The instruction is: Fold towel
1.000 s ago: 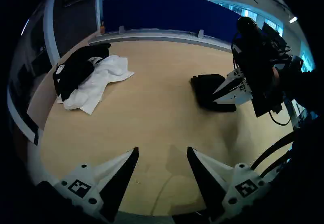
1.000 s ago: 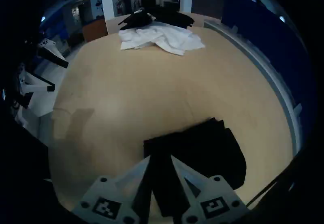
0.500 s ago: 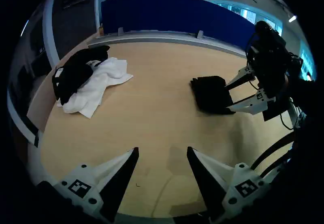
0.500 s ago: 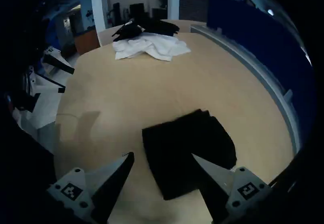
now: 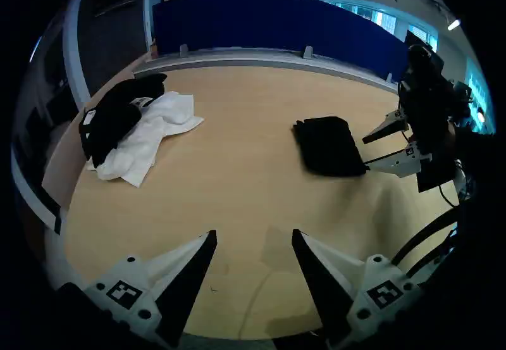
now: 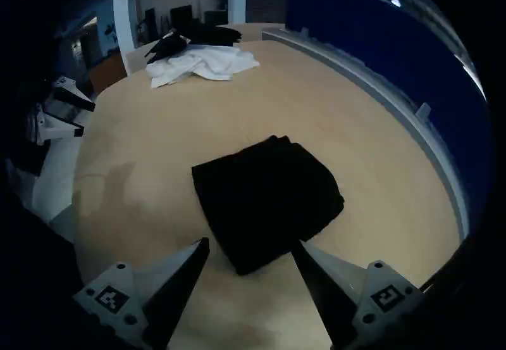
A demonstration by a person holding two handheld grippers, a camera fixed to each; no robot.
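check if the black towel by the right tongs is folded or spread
Folded: the black towel lies on the table as a compact rectangle with stacked edges.

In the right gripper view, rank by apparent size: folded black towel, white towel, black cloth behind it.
Largest: folded black towel, nearest the camera.
Then white towel.
Then black cloth; those two look close.

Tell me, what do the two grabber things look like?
The left gripper has two white, pointed, wedge-shaped jaws with black inner faces, and a black-and-white square marker near each base. The right gripper looks the same; in the left gripper view, a bulky black body sits behind its jaws.
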